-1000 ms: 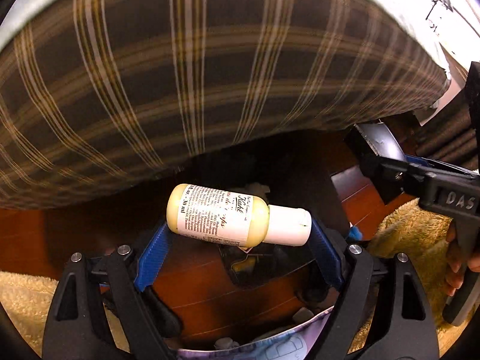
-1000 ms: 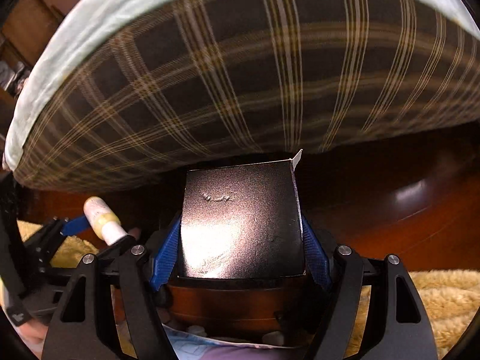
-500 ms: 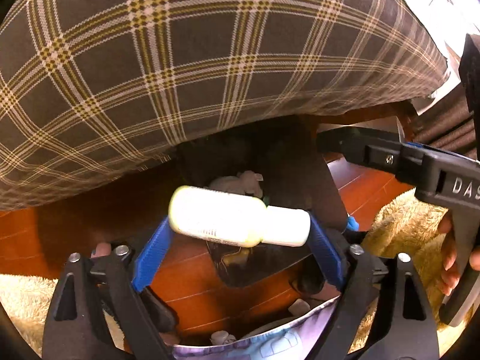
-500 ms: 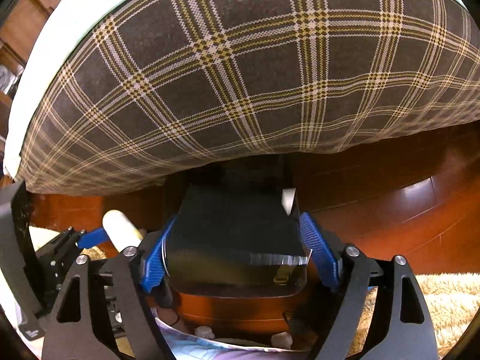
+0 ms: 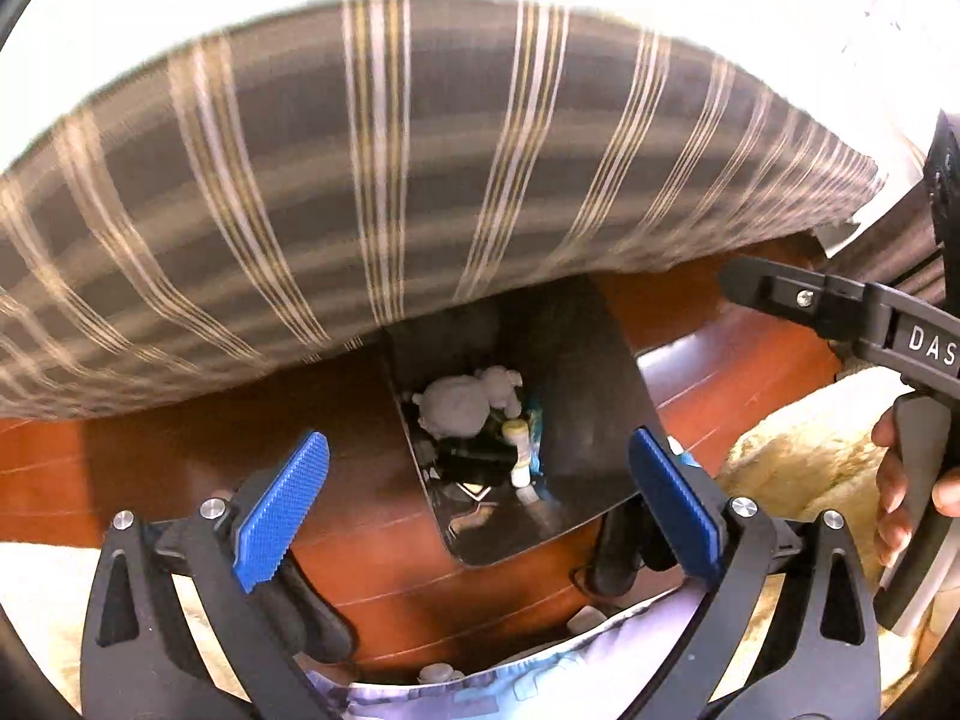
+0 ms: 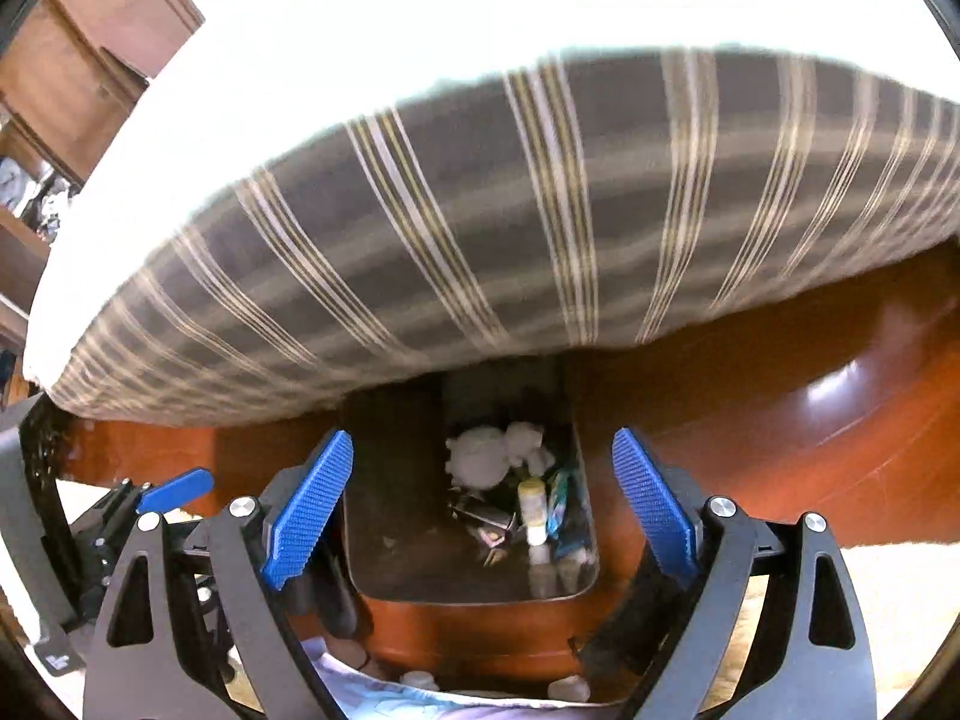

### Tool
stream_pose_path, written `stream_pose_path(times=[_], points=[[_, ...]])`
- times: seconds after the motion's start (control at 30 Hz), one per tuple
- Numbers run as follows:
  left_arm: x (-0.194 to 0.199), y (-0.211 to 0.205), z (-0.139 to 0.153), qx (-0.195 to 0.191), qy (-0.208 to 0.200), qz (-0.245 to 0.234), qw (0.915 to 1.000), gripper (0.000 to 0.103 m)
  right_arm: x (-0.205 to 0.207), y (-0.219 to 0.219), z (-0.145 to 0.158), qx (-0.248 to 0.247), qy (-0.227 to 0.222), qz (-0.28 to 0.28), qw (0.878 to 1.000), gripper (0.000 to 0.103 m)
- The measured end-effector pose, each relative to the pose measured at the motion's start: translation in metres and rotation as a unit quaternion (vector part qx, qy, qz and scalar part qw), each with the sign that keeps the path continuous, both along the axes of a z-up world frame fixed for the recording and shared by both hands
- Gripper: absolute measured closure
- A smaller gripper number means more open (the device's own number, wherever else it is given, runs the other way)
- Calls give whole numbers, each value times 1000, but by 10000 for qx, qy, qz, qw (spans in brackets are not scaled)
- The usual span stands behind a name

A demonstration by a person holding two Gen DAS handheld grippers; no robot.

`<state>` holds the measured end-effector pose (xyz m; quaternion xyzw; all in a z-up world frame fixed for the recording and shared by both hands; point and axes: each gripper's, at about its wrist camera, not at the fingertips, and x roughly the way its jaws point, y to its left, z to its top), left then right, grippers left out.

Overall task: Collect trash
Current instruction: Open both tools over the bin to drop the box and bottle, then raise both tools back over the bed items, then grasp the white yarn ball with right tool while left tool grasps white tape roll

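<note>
- Hovering over a dark bin (image 5: pixel 591 420), the left gripper (image 5: pixel 480 504) holds nothing — its ribbed blue pads (image 5: pixel 282 510) stand far apart and are opening wider, with only the bin's mouth and the floor between them.
- The right gripper (image 6: pixel 483 501) is likewise empty, its jaws opening, and the same bin (image 6: pixel 396 516) lies straight ahead of it and below.
- Trash sits at the bottom of the bin, ahead of both grippers: a small pale yellow bottle (image 5: pixel 521 444) with a white cap, a crumpled white tissue wad (image 5: pixel 462 402), a dark shiny box or wrapper (image 6: pixel 486 519), and a bluish packet (image 6: pixel 558 501) beside the bottle.
- As a judgement, this round of dropping looks done, since both grippers are empty above a bin with items in it; whether more trash is left elsewhere cannot be told from these views.
- The bin is tall, with rounded corners and smooth glossy walls that mirror its contents.
- Just beyond the bin hangs a soft plaid bedspread (image 5: pixel 420 180), dark with tan and cream stripes, over a polished reddish wood floor (image 6: pixel 780 420).
- A shaggy cream rug (image 5: pixel 798 468) lies to the right of the left gripper — fluffy, unlike the hard floor.
- A hand (image 5: pixel 900 480) grips the right gripper's black handle.
</note>
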<state>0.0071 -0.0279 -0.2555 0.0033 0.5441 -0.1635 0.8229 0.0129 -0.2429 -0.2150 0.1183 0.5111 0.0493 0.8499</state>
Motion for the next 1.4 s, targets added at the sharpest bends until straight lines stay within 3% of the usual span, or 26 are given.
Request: stream_pose_path(times=[0.33, 0.63, 0.97, 1.13, 1.2, 1.4], points=[[17, 11, 101, -137, -885, -1, 9960, 8, 30, -12, 108, -220, -943, 135, 9952, 8], [76, 28, 165, 91, -1501, 320, 9881, 8, 99, -20, 160, -332, -1238, 97, 9917, 8], [162, 37, 189, 181, -1716, 542, 9835, 8, 190, 7, 157, -489, -1251, 299, 9905, 9], [203, 30, 188, 282, -1724, 424, 9837, 11, 232, 12, 145, -358, -1156, 309, 9922, 24], [219, 29, 184, 281, -1682, 390, 9846, 16, 249, 13, 137, -292, -1083, 279, 9933, 31], [262, 30, 174, 240, -1633, 433, 9853, 24, 281, 17, 121, -145, -980, 259, 9947, 34]])
